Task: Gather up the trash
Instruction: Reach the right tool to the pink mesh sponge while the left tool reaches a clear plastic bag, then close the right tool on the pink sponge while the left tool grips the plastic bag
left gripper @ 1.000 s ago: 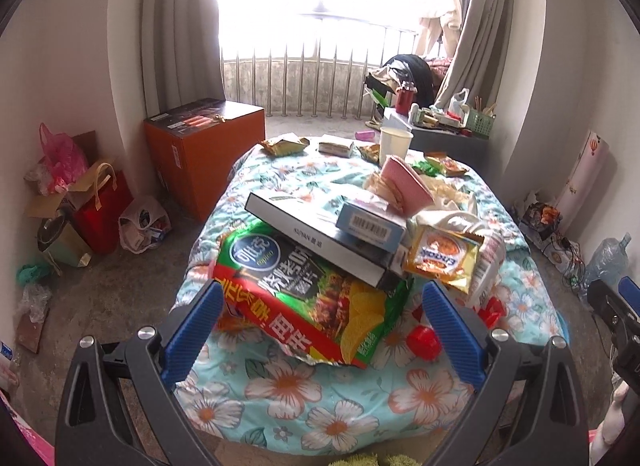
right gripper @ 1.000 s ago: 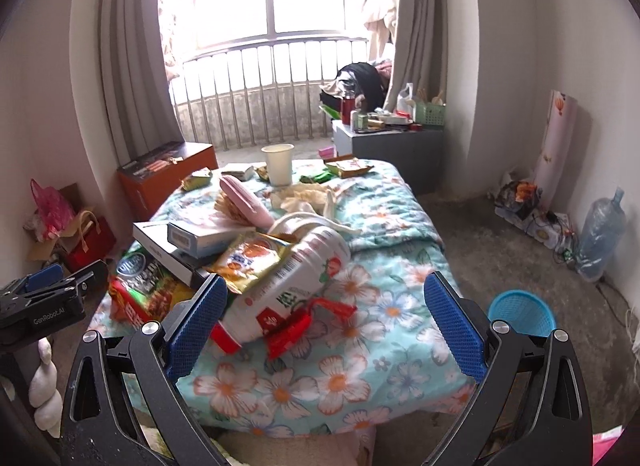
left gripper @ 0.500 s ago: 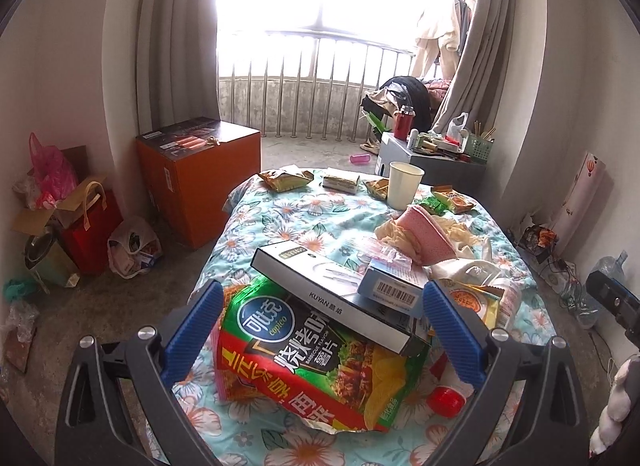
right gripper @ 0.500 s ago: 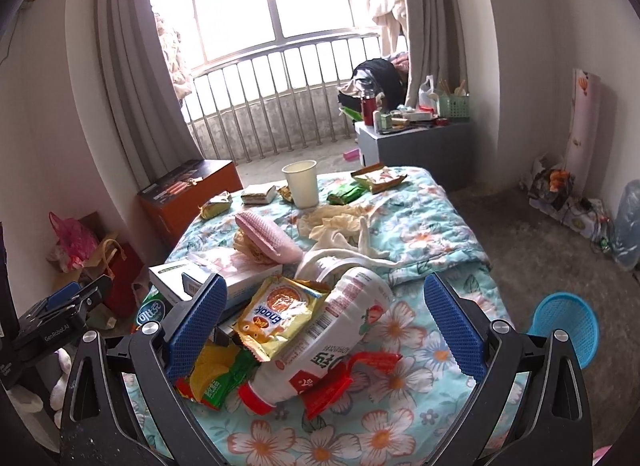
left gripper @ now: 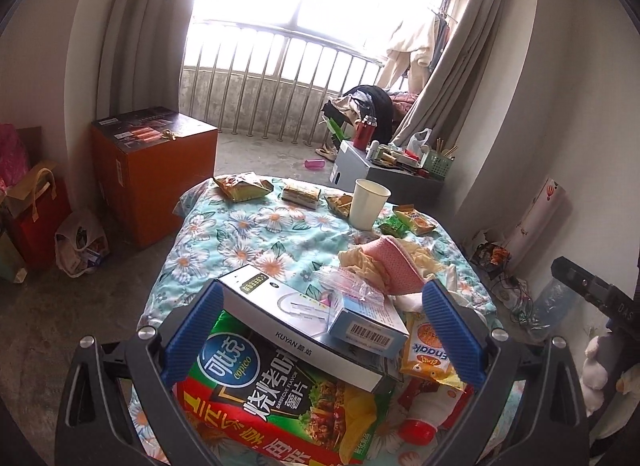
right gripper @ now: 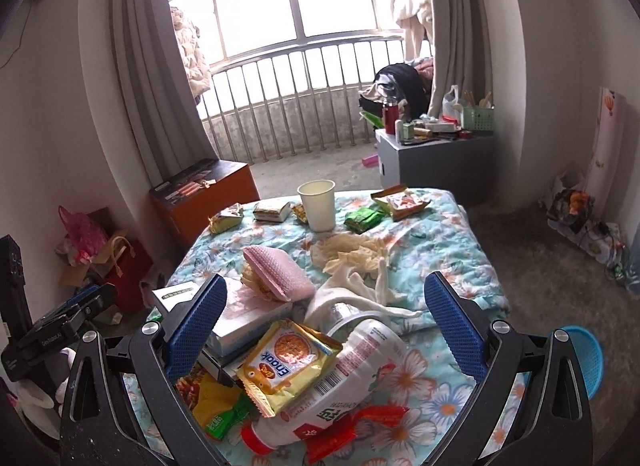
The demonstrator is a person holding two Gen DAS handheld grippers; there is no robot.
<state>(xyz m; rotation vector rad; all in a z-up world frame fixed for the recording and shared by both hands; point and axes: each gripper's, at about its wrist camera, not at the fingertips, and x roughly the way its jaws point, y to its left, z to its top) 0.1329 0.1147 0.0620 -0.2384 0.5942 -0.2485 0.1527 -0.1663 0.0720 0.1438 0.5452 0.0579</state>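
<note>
A floral-covered table (left gripper: pixel 264 242) carries a heap of trash. In the left wrist view my left gripper (left gripper: pixel 320 338) is open and empty, its blue pads either side of a grey box (left gripper: pixel 292 330) lying on a green chip bag (left gripper: pixel 280 406). A small blue box (left gripper: pixel 368 326) rests on the grey box. In the right wrist view my right gripper (right gripper: pixel 326 330) is open and empty above a yellow biscuit packet (right gripper: pixel 286 362) and a white bottle with a red cap (right gripper: pixel 340 386). A paper cup (right gripper: pixel 318 203) stands at the far end among small wrappers.
A blue basket (right gripper: pixel 580 358) sits on the floor right of the table. An orange box (left gripper: pixel 152 169) and bags (left gripper: pixel 36 209) stand to the left. A grey cabinet (right gripper: pixel 436 161) with clutter stands by the window. A pink pouch (right gripper: pixel 276 274) and crumpled cloth (right gripper: pixel 352 254) lie mid-table.
Both grippers have moved forward and lower toward the near heap of trash, which now fills more of each view. Both remain open and empty.
</note>
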